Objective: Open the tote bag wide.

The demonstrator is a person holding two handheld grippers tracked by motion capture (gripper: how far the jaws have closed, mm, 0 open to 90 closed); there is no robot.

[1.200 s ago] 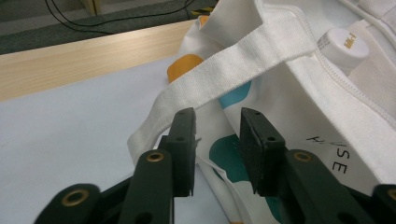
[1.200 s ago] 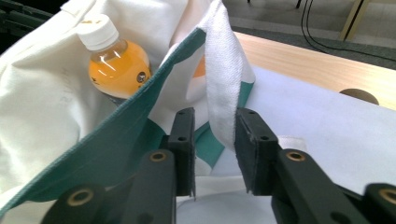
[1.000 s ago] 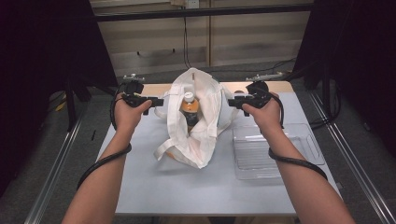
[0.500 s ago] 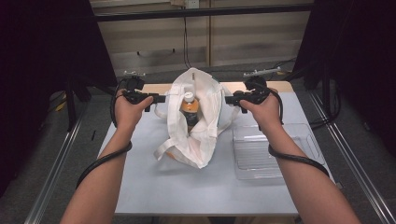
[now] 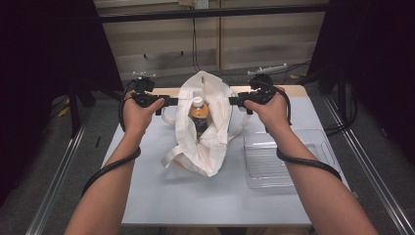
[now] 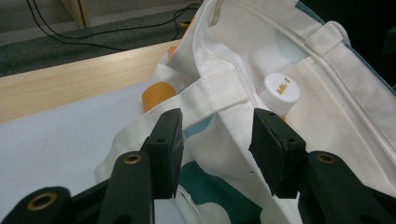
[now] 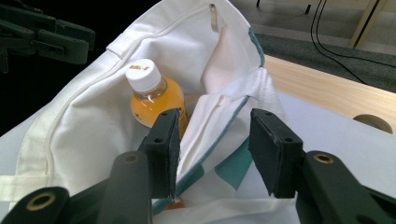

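Just a clear plastic tray (image 5: 288, 161) sitting right side of the white table (image 5: 161, 196), cables (image 5: 195, 39) behind.

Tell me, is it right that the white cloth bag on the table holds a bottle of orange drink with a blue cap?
Not quite: the bottle of orange drink in the white cloth bag has a white cap, as the right gripper view shows.

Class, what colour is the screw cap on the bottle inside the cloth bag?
White cap, clearest in the right gripper view.
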